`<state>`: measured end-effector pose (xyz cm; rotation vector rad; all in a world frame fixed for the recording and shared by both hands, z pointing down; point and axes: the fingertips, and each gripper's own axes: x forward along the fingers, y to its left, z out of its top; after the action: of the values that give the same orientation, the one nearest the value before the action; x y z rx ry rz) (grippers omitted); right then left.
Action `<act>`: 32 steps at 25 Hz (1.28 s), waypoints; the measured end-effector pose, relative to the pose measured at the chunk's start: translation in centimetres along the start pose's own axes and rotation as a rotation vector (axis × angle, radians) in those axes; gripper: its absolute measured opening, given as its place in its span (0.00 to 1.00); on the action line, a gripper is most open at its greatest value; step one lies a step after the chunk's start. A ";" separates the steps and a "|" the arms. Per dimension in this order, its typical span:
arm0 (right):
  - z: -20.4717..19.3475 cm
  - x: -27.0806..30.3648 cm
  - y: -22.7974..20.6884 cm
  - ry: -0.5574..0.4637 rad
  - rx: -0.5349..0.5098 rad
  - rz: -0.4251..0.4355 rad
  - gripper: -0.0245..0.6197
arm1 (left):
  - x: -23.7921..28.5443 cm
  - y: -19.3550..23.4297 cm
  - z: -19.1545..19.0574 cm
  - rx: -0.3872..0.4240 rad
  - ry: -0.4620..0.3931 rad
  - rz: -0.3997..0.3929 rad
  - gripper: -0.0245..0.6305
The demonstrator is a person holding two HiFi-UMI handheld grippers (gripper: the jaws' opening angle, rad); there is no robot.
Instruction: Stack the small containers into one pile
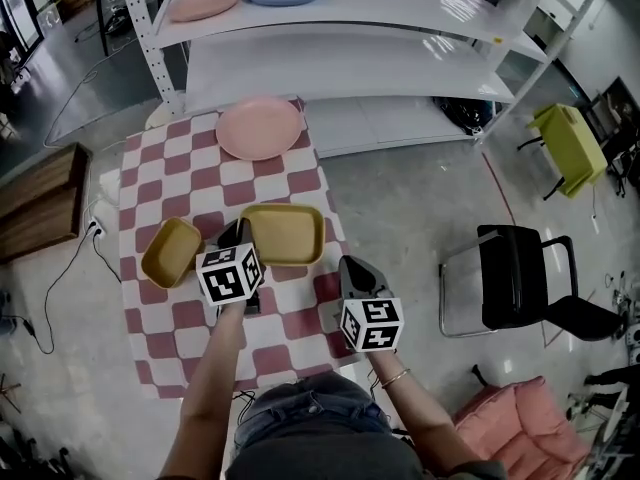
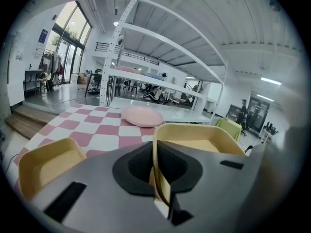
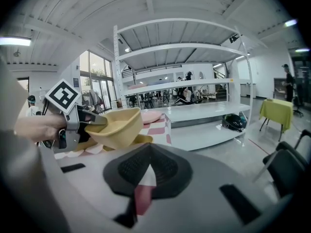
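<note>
Your left gripper (image 1: 240, 238) has its jaws pinched onto the near left wall of a yellow container (image 1: 285, 233). The left gripper view shows that thin wall standing edge-on between them. In the right gripper view the container hangs clear of the checked counter (image 1: 290, 318), its open side tipped a little. The second yellow container (image 1: 170, 252) sits on the counter, apart from the held one and out on your left side, beyond the left gripper. Its long axis runs on a slant, from near-left to far-right in the head view. That is the relation to work from: the carry looks to be a sideways one to your left, with a turn so the long sides of the two line up before you lower. Your right gripper (image 1: 354, 268) has its jaws drawn together on nothing and hovers over the counter's right edge, well away from both containers. A pink plate (image 1: 259, 128) lies at the far end, out of the way.
</note>
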<state>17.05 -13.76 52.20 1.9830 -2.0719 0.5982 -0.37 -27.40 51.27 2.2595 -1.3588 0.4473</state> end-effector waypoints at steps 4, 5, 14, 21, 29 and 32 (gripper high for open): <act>0.0 1.3 -0.8 0.016 0.003 -0.003 0.05 | 2.0 -0.1 0.0 0.004 0.018 -0.002 0.07; -0.1 1.6 -1.0 0.022 0.003 -0.004 0.05 | 2.4 0.0 -0.2 0.006 0.025 -0.001 0.07; -0.9 3.5 -1.9 0.058 0.012 0.004 0.05 | 4.6 0.1 -2.3 0.046 0.100 0.014 0.07; -1.3 4.4 -1.7 0.072 0.015 0.019 0.05 | 5.1 0.5 -3.6 0.073 0.134 0.037 0.07; -1.2 5.0 -2.0 0.081 0.010 0.026 0.05 | 5.6 0.8 -4.1 0.095 0.149 0.046 0.07; -1.2 5.1 -2.2 0.083 0.011 0.024 0.05 | 5.6 0.7 -4.1 0.107 0.145 0.048 0.07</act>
<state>18.69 -17.90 55.76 1.9075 -2.0508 0.6864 1.38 -29.64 57.62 2.2337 -1.3462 0.7020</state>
